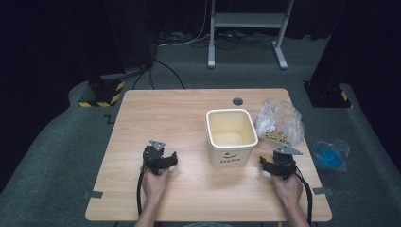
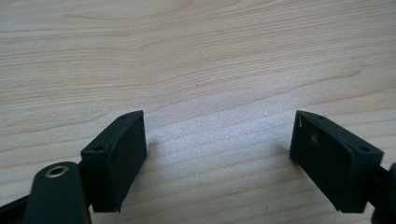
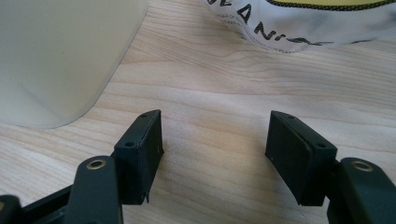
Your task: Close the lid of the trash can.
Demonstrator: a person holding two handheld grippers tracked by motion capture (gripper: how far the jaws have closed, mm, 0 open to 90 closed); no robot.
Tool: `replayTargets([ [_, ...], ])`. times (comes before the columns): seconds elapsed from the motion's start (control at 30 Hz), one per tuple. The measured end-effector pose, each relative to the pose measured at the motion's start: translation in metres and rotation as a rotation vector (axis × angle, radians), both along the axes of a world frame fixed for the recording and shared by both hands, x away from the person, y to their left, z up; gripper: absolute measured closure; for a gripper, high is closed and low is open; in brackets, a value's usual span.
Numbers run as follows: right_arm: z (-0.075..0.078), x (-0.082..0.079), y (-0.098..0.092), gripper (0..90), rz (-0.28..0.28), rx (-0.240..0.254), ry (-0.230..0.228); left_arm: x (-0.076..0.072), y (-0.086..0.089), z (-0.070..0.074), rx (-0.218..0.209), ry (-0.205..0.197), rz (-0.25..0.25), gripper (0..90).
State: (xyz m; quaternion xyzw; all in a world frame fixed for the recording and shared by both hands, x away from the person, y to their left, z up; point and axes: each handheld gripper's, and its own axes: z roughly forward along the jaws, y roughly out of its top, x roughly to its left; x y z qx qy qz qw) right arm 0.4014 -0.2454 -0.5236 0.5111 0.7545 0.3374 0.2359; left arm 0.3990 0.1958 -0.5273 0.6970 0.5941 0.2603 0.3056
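A cream square bin (image 1: 231, 135) marked "Hello" stands open and empty near the middle of the wooden table (image 1: 189, 113). A crinkled clear plastic bag (image 1: 280, 122) with printed contents lies just right of it. My left gripper (image 1: 161, 156) rests on the table left of the bin, jaws open over bare wood (image 2: 217, 140). My right gripper (image 1: 280, 163) sits right of the bin and in front of the bag, jaws open with nothing between them (image 3: 215, 140). In the right gripper view the bin wall (image 3: 60, 56) rises at the left and the bag (image 3: 303, 23) lies ahead.
A blue object in clear wrapping (image 1: 329, 155) lies on the carpet off the table's right edge. A dark round hole (image 1: 237, 101) marks the table's far edge. A white stand frame (image 1: 246, 28) and cables sit on the floor beyond.
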Motion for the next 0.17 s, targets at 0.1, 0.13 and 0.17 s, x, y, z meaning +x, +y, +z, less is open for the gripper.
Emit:
replayTargets([
  [0.1,0.0,0.0001,0.0001,34.7,0.004,0.0,0.001,0.0,-0.0001,0.0,-0.002,0.0,0.0,18.7],
  [0.13,0.0,0.0002,0.0001,34.4,0.004,0.0,0.001,0.0,-0.0001,-0.0001,-0.002,0.0,0.0,18.7],
  [0.17,0.0,0.0002,0.0002,34.3,0.005,0.0,0.002,0.0,-0.0002,-0.0001,-0.002,0.0,0.0,18.7],
])
